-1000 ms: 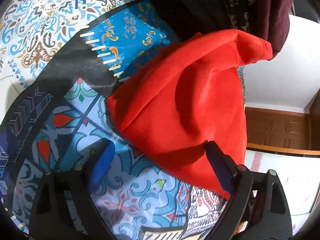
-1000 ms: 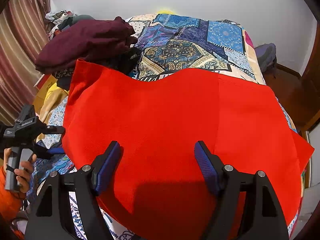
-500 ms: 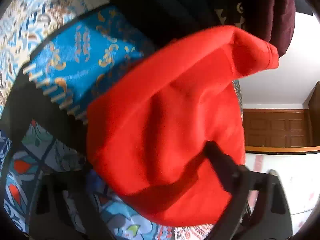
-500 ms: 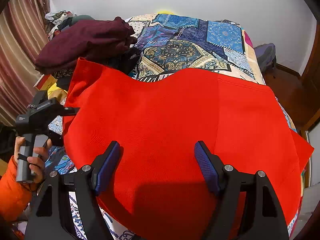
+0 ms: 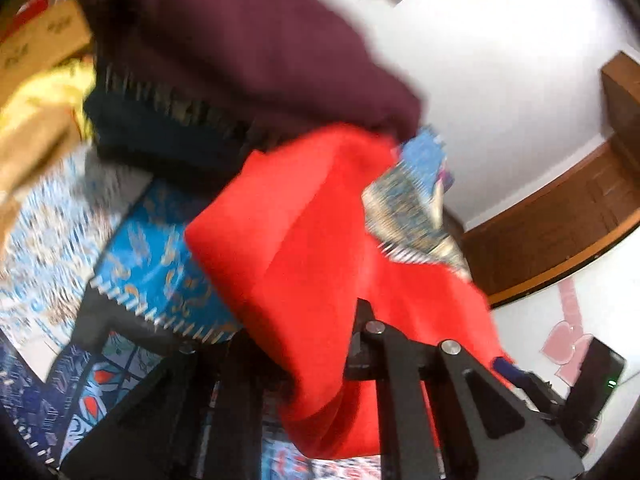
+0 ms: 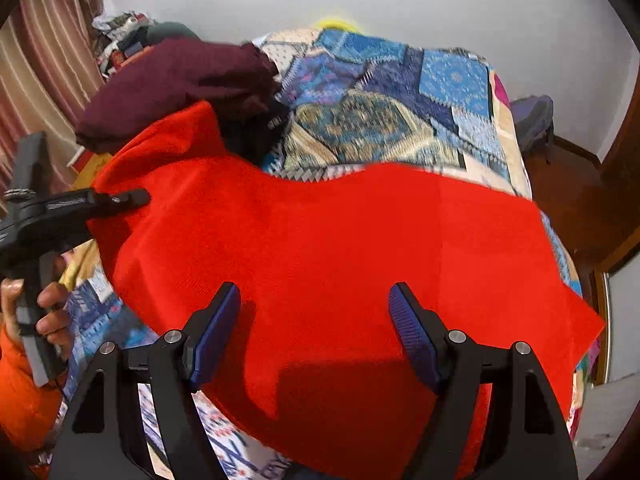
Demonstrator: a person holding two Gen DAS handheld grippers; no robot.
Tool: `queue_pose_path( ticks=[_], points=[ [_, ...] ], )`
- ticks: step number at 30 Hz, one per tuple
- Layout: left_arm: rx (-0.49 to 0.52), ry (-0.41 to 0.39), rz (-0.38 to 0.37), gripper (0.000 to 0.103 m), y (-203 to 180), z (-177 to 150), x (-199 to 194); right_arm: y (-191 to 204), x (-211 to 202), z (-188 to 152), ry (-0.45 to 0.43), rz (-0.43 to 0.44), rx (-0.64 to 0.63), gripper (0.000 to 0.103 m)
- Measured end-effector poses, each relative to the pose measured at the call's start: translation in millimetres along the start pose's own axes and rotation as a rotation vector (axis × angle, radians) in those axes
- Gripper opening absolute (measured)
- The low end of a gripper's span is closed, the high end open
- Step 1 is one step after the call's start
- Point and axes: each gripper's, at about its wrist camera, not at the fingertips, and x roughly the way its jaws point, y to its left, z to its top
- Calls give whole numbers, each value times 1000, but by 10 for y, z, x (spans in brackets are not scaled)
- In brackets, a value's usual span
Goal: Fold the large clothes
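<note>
A large red garment lies spread over the patterned bedspread. At the garment's left edge my left gripper is closing its jaws, and the red cloth is bunched and pinched between them, with that edge raised off the bed. In the blurred left wrist view its fingers are partly hidden by cloth around the left gripper. My right gripper hovers over the near part of the garment, open, with nothing between its blue pads.
A pile of folded maroon clothing sits at the bed's far left, just behind the lifted edge, also seen as the maroon pile. A hand in an orange sleeve holds the left gripper. Striped curtains hang left; a wooden door stands right.
The left gripper went from open beside the red garment to closed on its edge, then rose and rolled, lifting that edge. The right gripper stayed open and barely moved.
</note>
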Motion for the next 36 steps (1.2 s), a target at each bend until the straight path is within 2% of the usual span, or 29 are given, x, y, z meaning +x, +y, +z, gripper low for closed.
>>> queue_pose_path(
  ticks=[3, 8, 13, 17, 20, 24, 27, 32, 36],
  points=[
    [37, -53, -49, 12, -213, 82, -253, 109, 10, 62, -11, 37, 10, 74],
    [106, -123, -91, 12, -533, 49, -627, 392, 256, 12, 51, 41, -33, 76],
    [160, -185, -44, 11, -724, 19, -801, 635, 412, -13, 98, 174, -15, 76],
    [178, -177, 3, 11, -752, 44, -805, 822, 535, -33, 160, 264, -33, 74],
    [197, -162, 30, 11, -771, 6, -688, 858, 534, -52, 177, 267, -59, 74],
    [252, -145, 35, 11, -1064, 13, -534, 646, 349, -71, 146, 280, -27, 74],
    [320, -126, 21, 11, -1397, 17, -361, 388, 120, -60, 86, 246, 11, 74],
    [452, -98, -20, 11, -2006, -147, -74, -210, -415, -153, -44, 100, 88, 74],
    [574, 1, -28, 11, -2394, -501, 278, -707, -759, -326, -91, -27, 170, 74]
  ],
)
